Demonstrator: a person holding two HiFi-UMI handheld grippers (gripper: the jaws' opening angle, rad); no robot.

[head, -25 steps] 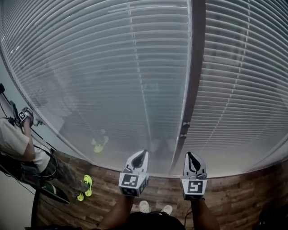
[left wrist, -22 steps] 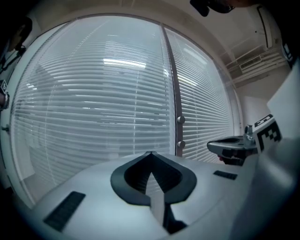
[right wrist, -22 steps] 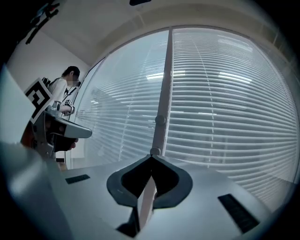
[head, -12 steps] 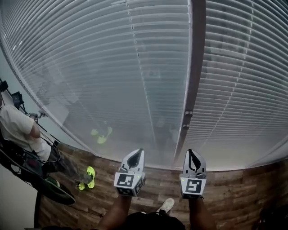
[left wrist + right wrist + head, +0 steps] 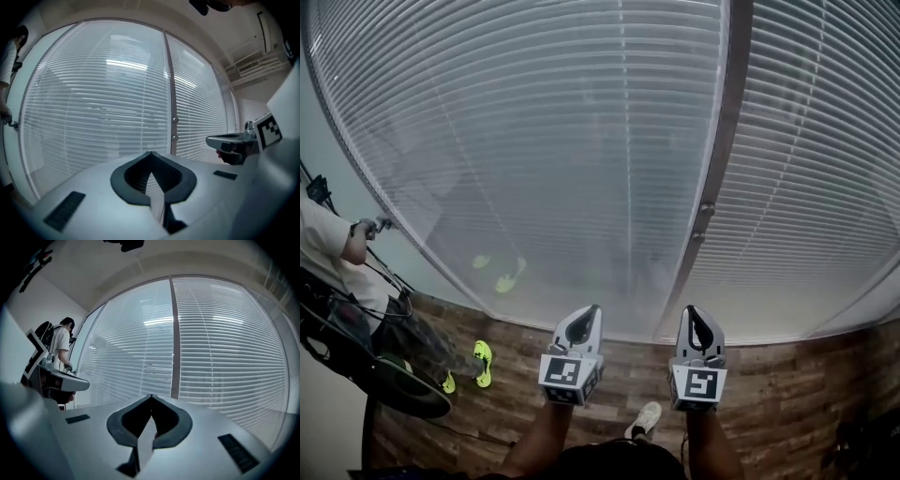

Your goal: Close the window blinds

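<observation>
Slatted white blinds (image 5: pixel 534 122); wood-plank floor (image 5: pixel 619 375)

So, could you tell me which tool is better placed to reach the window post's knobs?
Probably the right tool, lined up just below the knobs; the left tool fronts plain slats. Both shut.

A wooden floor (image 5: pixel 787 394) runs across the bottom of the head view. At its left edge stands another person (image 5: pixel 323 258) in a white shirt, one arm bent forward. Neon-yellow shoes (image 5: pixel 482 364) show on the floor by that person, next to a dark round object (image 5: pixel 412 398) too unclear to identify. A dark upright post (image 5: pixel 719 178) carries a small fitting (image 5: pixel 706 210). A slatted ceiling vent (image 5: pixel 255 70) sits high on the right.
</observation>
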